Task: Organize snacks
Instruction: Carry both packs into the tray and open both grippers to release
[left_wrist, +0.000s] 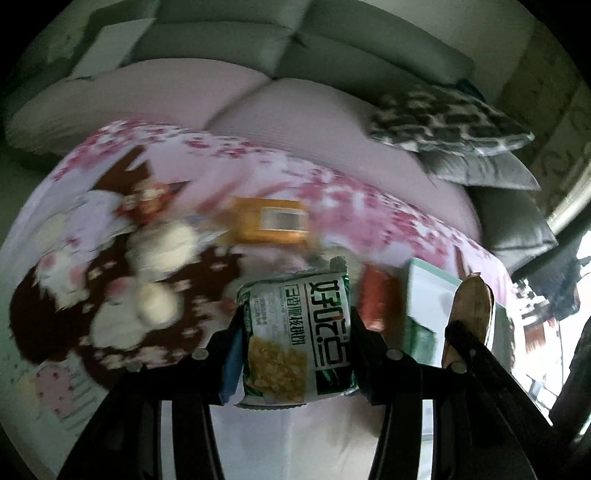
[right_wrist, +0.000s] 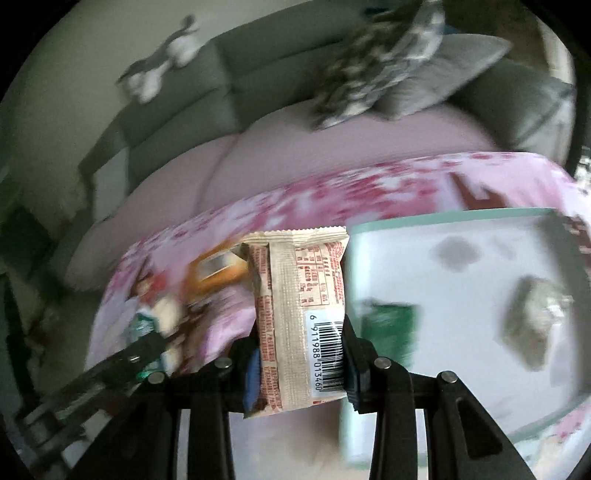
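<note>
A green-and-white snack packet (left_wrist: 295, 336) stands upright between the fingers of the left gripper (left_wrist: 293, 332), which are closed against its two sides and carry it above the pink floral cloth (left_wrist: 332, 192). The right gripper (right_wrist: 299, 347) is likewise clamped on a beige wrapped bar (right_wrist: 295, 295) (barcode side facing the camera), also clear of the cloth. Just right of the bar sits a white box with a mint rim (right_wrist: 443, 214); inside it lie a green packet (right_wrist: 391, 325) and a greyish packet (right_wrist: 532, 321), both blurred. An orange packet (left_wrist: 269, 221) lies on the cloth beyond the green-and-white packet, with pale round snacks (left_wrist: 159, 310) to its left. Behind the cloth is a sofa with pink seat cushions (left_wrist: 303, 107), and a patterned pillow (left_wrist: 443, 122) rests at its right end.
</note>
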